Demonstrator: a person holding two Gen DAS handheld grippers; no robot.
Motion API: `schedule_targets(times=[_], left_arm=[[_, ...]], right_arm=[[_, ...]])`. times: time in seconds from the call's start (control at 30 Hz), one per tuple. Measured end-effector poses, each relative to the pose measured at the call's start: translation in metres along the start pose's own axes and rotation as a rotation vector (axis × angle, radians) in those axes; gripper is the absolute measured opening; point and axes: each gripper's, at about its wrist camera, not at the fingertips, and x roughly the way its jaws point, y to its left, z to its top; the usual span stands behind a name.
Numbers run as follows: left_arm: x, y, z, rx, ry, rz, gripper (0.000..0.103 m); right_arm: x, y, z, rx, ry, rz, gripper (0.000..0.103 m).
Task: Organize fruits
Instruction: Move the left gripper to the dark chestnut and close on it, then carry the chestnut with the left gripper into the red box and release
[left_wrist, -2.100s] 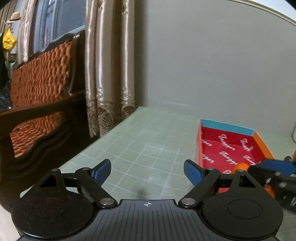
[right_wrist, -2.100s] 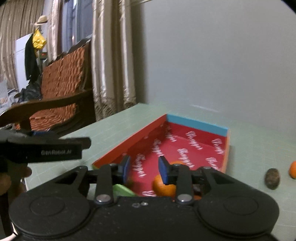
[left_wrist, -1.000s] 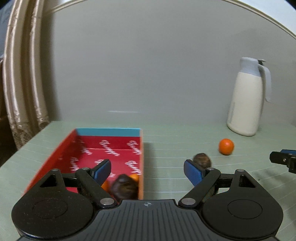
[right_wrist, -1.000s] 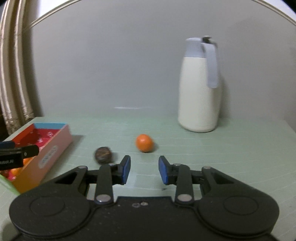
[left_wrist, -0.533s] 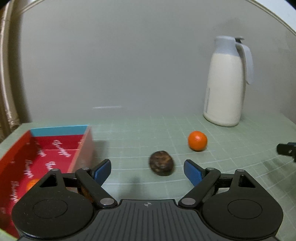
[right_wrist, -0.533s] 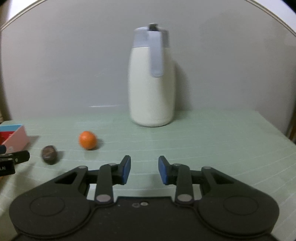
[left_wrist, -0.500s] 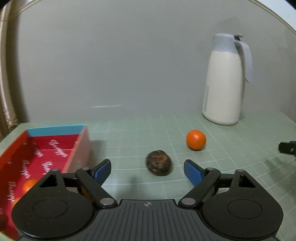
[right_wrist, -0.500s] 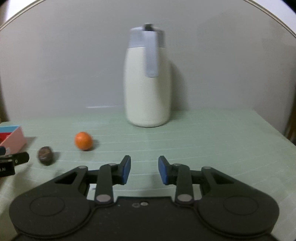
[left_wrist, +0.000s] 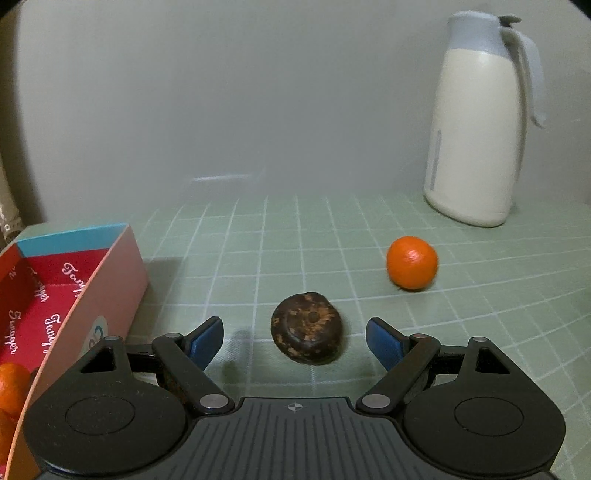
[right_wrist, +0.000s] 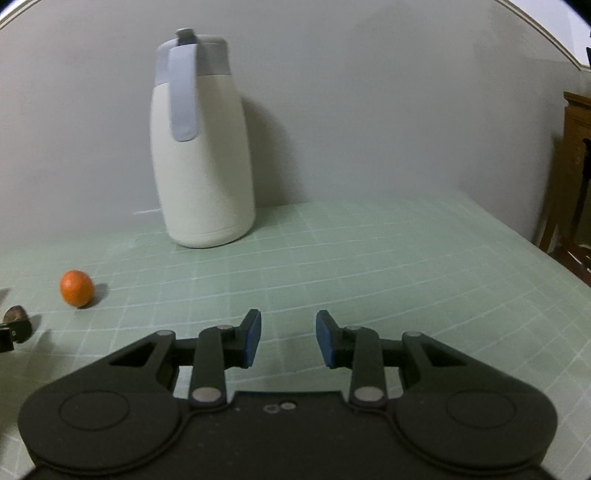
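Left wrist view: left hand-held gripper (left_wrist: 294, 341) spread wide, holding nothing, blue pads either side of a dark brown fruit (left_wrist: 307, 338) that lies on the green gridded worktop (left_wrist: 295, 236), pads not touching it. An orange (left_wrist: 412, 261) sits further back and to the right, apart from the brown fruit. Red box (left_wrist: 79, 291) with a blue end wall at the left edge, just beside the gripper; another orange fruit (left_wrist: 11, 384) inside it, low at the left edge. White jug (left_wrist: 476, 125) with grey lid and handle stands upright near the wall, far right.

Right wrist view: right hand-held gripper (right_wrist: 288, 341) narrowly parted, nothing between the pads, over bare worktop. Jug centre-left at the wall. Orange at left; brown fruit at the far left edge, partly cut off, with a black part of the other gripper touching or overlapping it.
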Motion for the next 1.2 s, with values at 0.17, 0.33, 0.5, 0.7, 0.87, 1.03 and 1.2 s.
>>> schedule_targets(times=[0.17, 0.33, 0.5, 0.7, 0.87, 1.03, 1.2], left_arm=[[0.008, 0.0, 0.003, -0.011, 0.029, -0.001, 0.07], [0.008, -0.002, 0.007, -0.006, 0.029, -0.013, 0.042], [0.002, -0.003, 0.008, 0.01, 0.018, -0.019, 0.042], [-0.014, 0.002, 0.009, 0.012, -0.008, -0.03, 0.042], [-0.035, 0.011, 0.012, 0.003, -0.039, -0.041, 0.042], [-0.067, 0.022, 0.018, 0.004, -0.101, -0.041, 0.042], [-0.091, 0.041, 0.014, 0.006, -0.13, -0.028, 0.042]], right_arm=[[0.002, -0.002, 0.001, 0.005, 0.0, 0.0, 0.032], [0.0, -0.002, 0.0, 0.0, 0.002, 0.006, 0.032], [-0.001, -0.003, 0.0, 0.004, 0.003, 0.005, 0.032], [0.0, -0.001, -0.001, 0.012, 0.012, 0.005, 0.032], [-0.009, 0.004, 0.003, 0.01, -0.003, 0.012, 0.032], [-0.019, 0.014, 0.008, 0.006, -0.019, 0.03, 0.032], [-0.027, 0.027, 0.012, 0.009, -0.029, 0.055, 0.032]])
